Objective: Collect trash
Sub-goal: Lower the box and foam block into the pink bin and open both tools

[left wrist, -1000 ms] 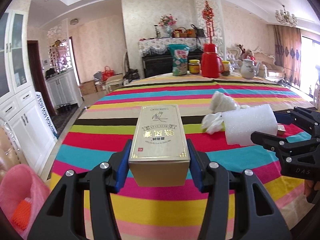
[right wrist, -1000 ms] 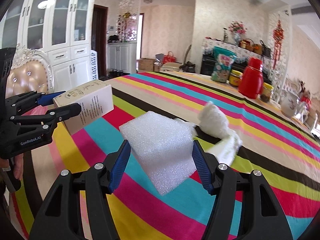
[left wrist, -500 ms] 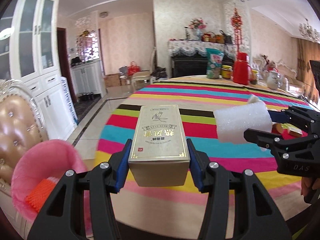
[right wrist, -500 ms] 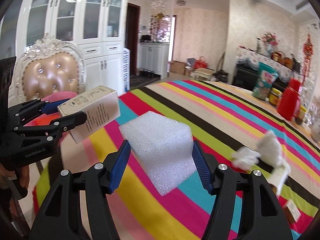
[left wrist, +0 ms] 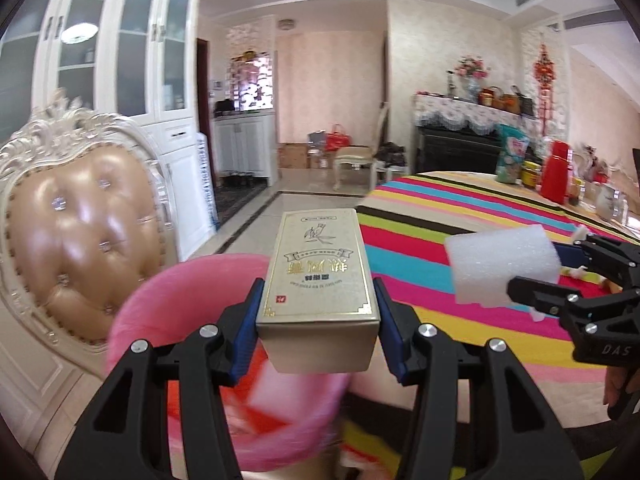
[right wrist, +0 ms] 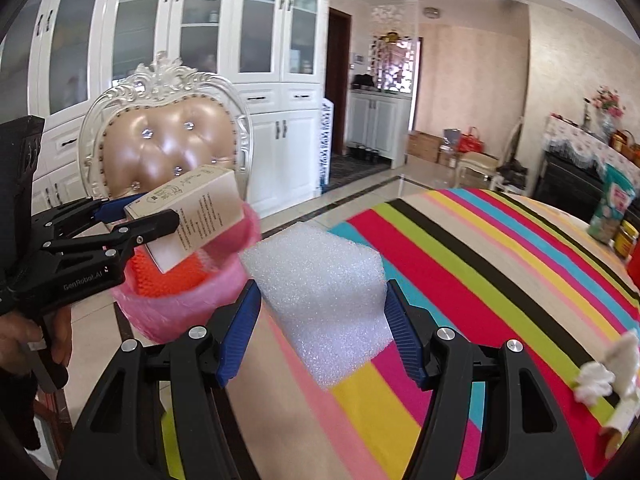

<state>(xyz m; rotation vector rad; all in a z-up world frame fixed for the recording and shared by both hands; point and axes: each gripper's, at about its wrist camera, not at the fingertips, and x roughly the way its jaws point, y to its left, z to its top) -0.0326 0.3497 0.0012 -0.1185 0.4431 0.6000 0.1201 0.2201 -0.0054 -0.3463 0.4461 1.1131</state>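
Note:
My left gripper (left wrist: pixel 318 316) is shut on a gold box (left wrist: pixel 318 276) and holds it over a pink trash bin (left wrist: pixel 160 312) beside the table. The bin holds orange and white trash. My right gripper (right wrist: pixel 322 328) is shut on a white foam block (right wrist: pixel 324 300) above the table's left end, just right of the bin (right wrist: pixel 192 300). In the right wrist view the left gripper (right wrist: pixel 132 220) holds the box (right wrist: pixel 192 216) tilted above the bin. The foam block (left wrist: pixel 500 270) also shows at the right of the left wrist view.
A padded chair (left wrist: pixel 80 220) stands behind the bin. The striped tablecloth (right wrist: pixel 480 280) carries crumpled white tissue (right wrist: pixel 608 368), a red thermos (left wrist: pixel 556 176), jars and a snack bag (left wrist: pixel 510 152) at its far end. White cabinets (right wrist: pixel 260 80) line the wall.
Both grippers have swung left from over the table to the table's end. The gold box now hangs over the pink bin, and the foam block has followed beside it.

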